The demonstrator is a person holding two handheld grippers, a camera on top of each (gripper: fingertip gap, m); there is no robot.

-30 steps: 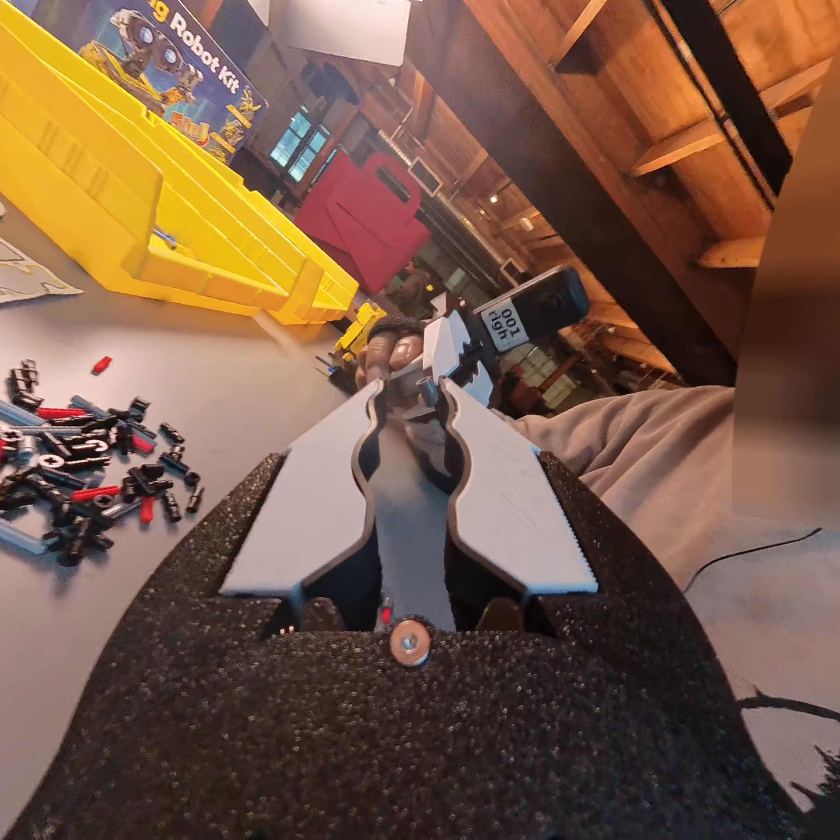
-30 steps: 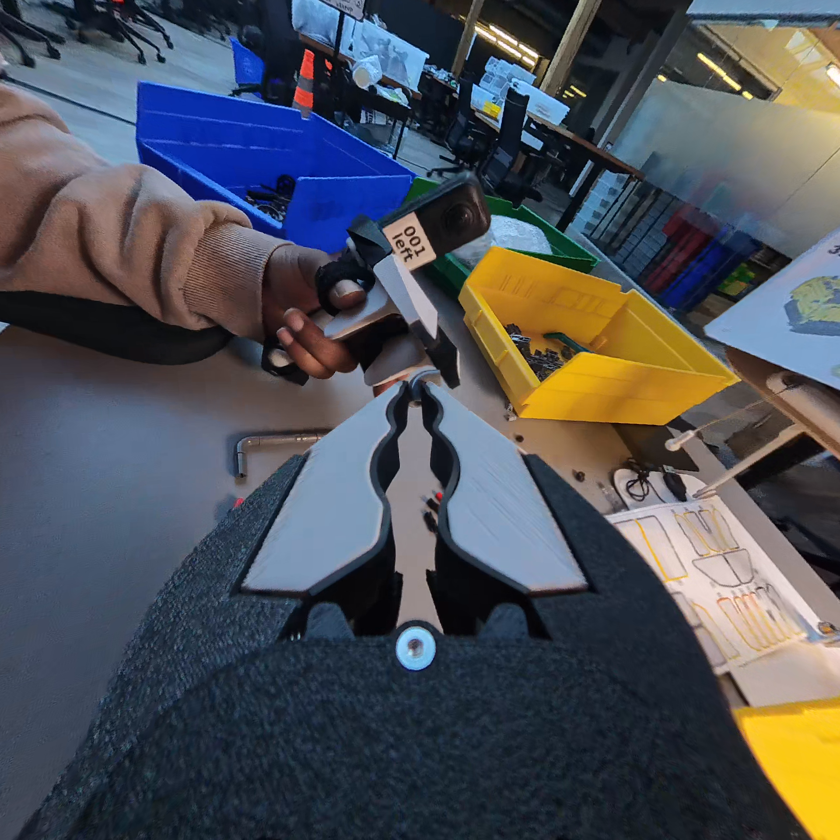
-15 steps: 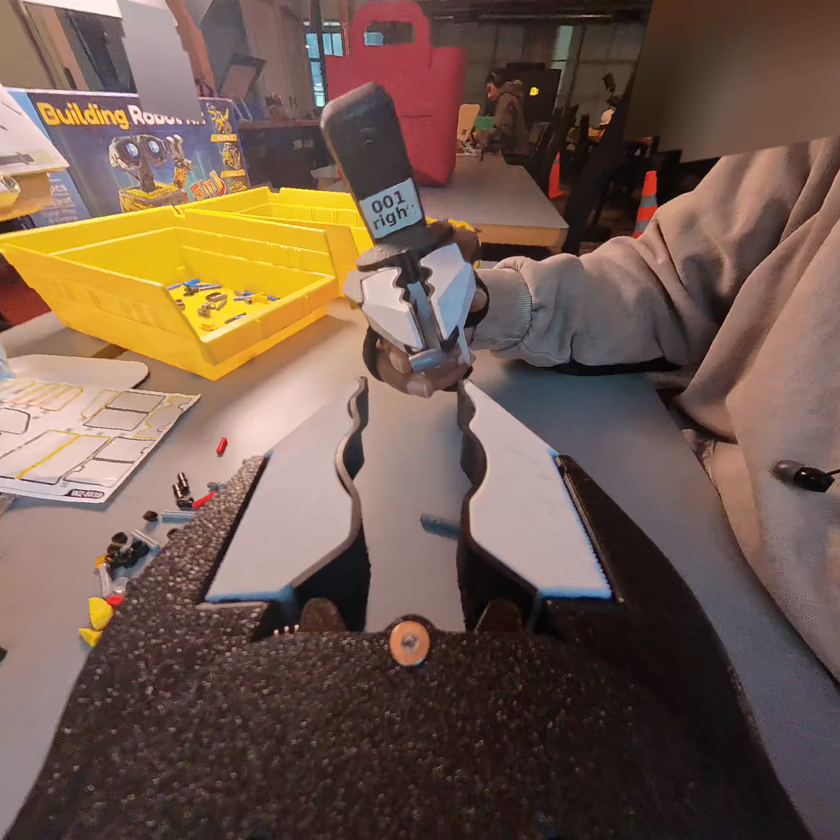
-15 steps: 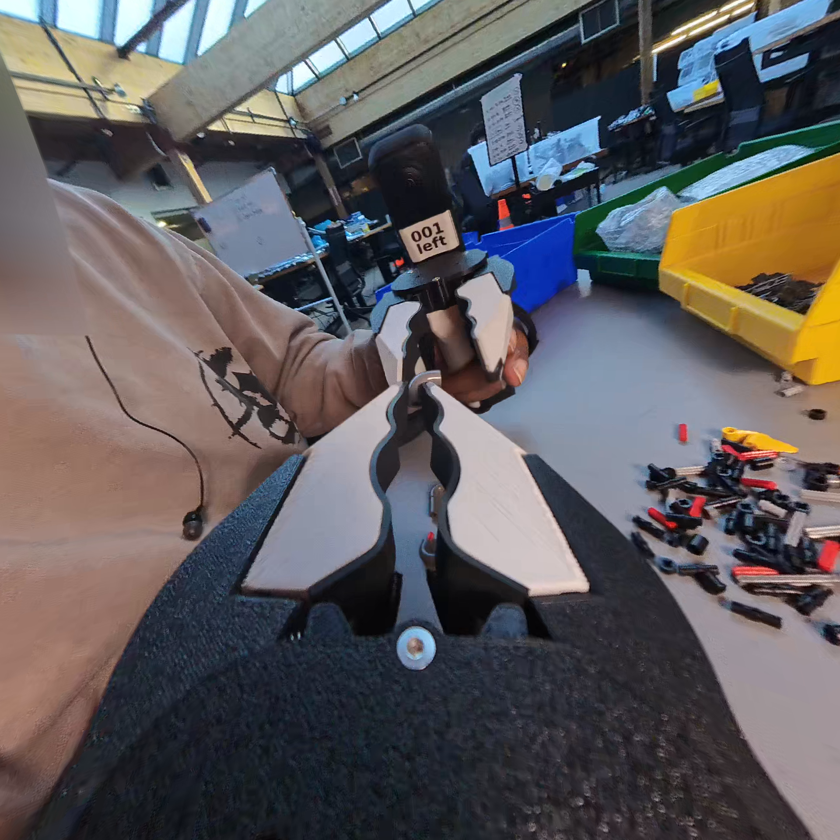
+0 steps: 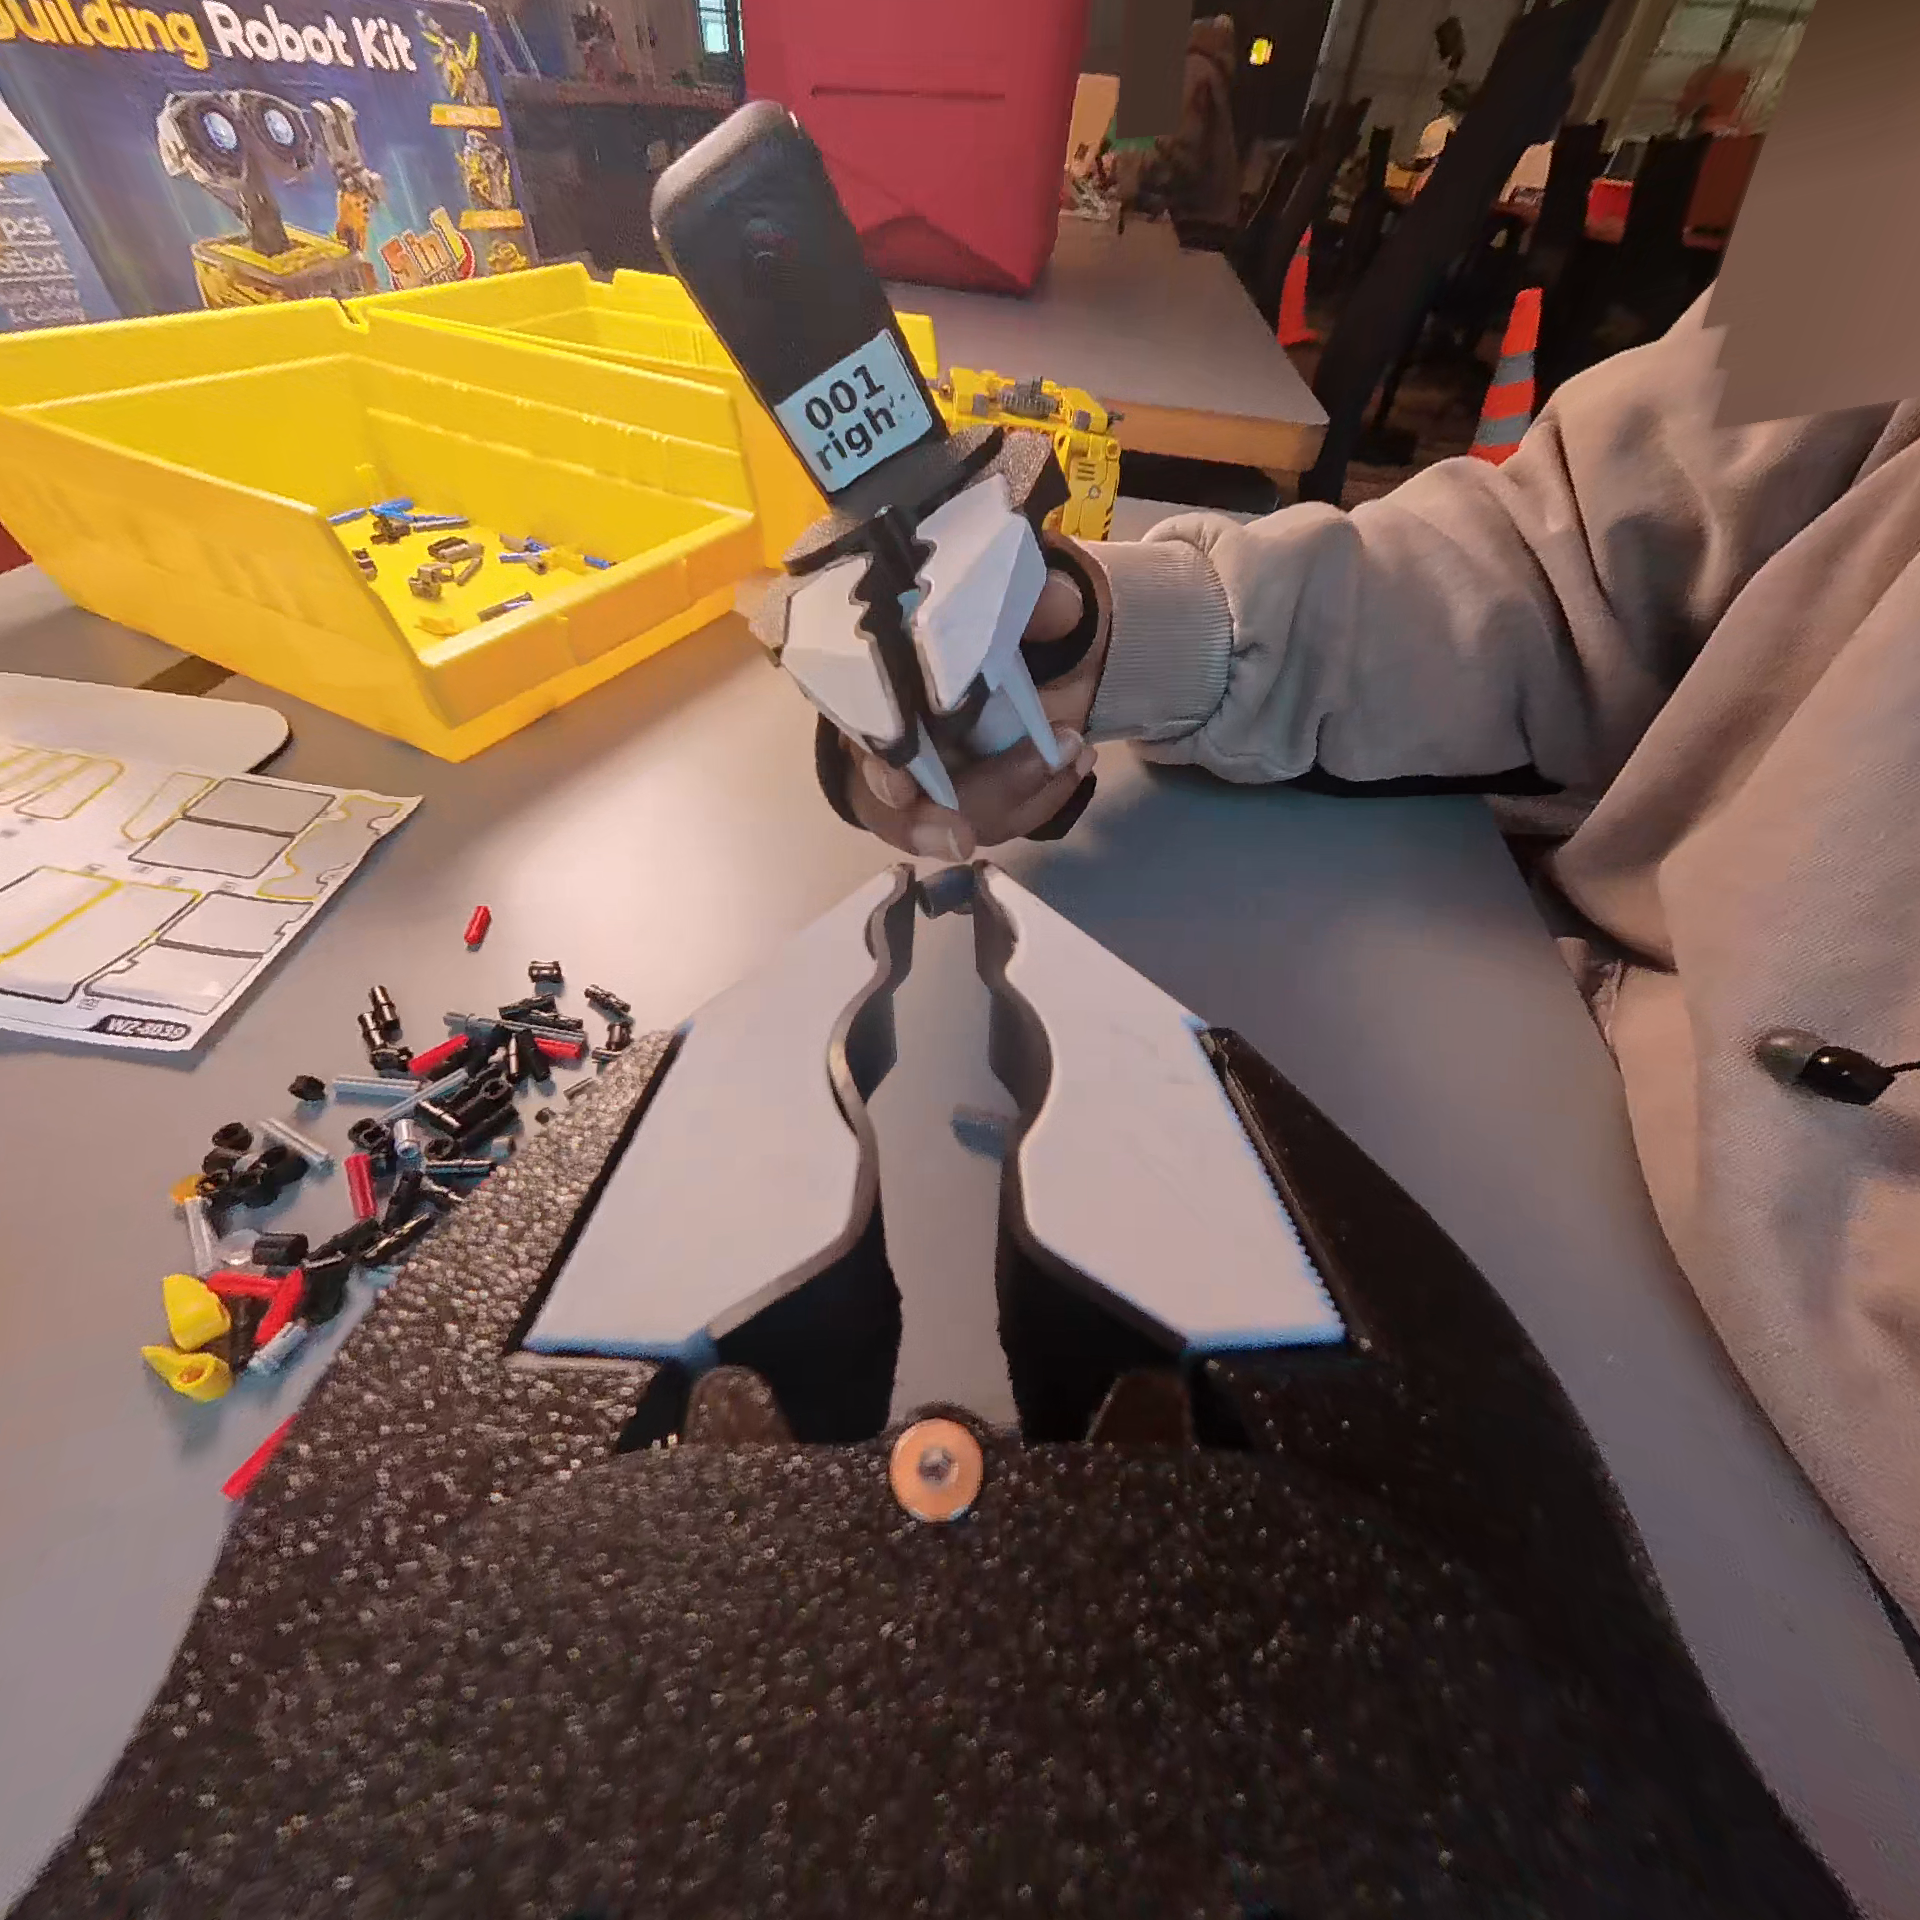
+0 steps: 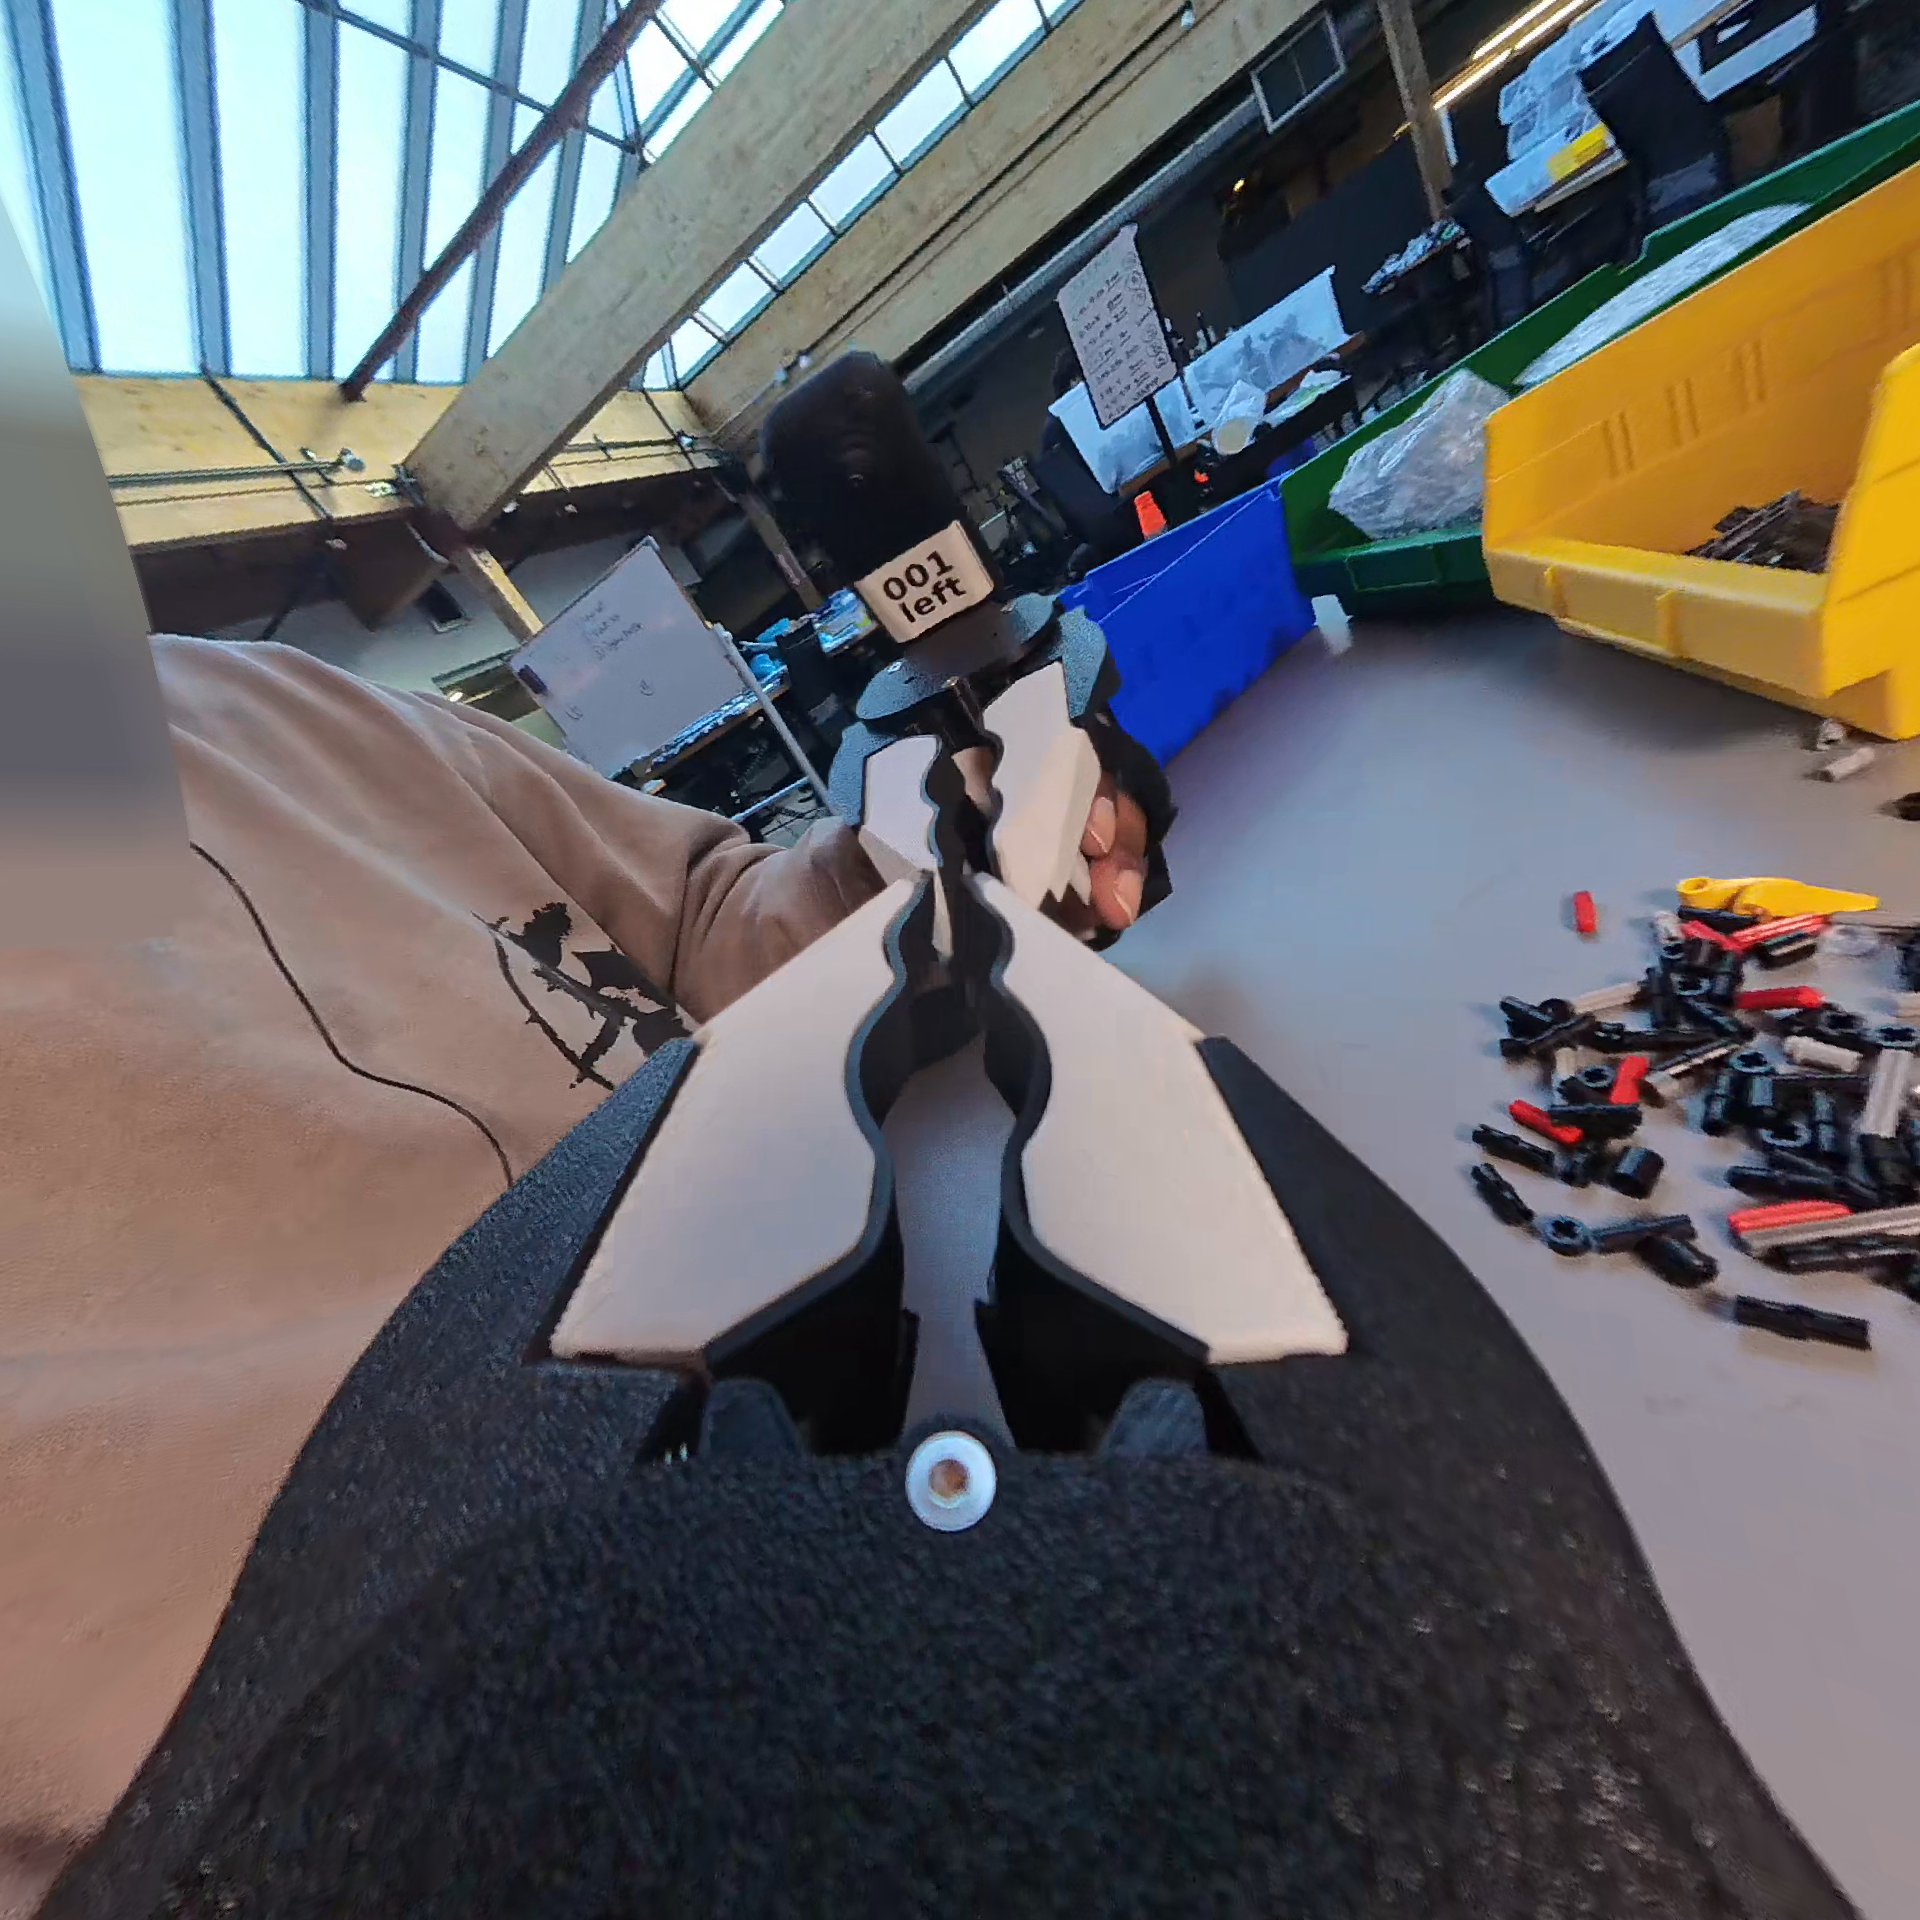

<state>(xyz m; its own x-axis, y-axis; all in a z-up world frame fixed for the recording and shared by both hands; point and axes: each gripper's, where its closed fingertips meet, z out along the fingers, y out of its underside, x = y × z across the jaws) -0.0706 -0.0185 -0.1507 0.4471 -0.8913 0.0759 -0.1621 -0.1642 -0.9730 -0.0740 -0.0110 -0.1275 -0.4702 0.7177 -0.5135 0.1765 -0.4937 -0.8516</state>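
Observation:
My left gripper (image 5: 943,888) is shut on a small dark grey piece (image 5: 943,900) pinched at its tips, just above the grey table (image 5: 1299,935). My right gripper (image 5: 1003,779), held in a hand, points down at it from just beyond, tip to tip. In the right wrist view my right gripper (image 6: 949,894) has its jaws almost together, and I see nothing held between them. The left gripper's white fingers (image 6: 1039,790) stand right behind its tips. A small blue-grey pin (image 5: 977,1122) lies on the table under my left fingers.
A pile of small black, red and grey pins (image 5: 416,1101) lies left of my left gripper and also shows in the right wrist view (image 6: 1745,1091). Yellow bins (image 5: 312,520), a sticker sheet (image 5: 156,894), a kit box (image 5: 260,156), a blue bin (image 6: 1195,613) and a green bin (image 6: 1382,561) ring the table. A person's sleeve (image 5: 1455,623) is at the right. The small blue-grey pin (image 5: 977,1122) lies around 11 cm away from my left fingertips.
My left gripper was open half a second ago and has shut on the small grey piece. Both grippers have turned upright and now meet tip to tip.

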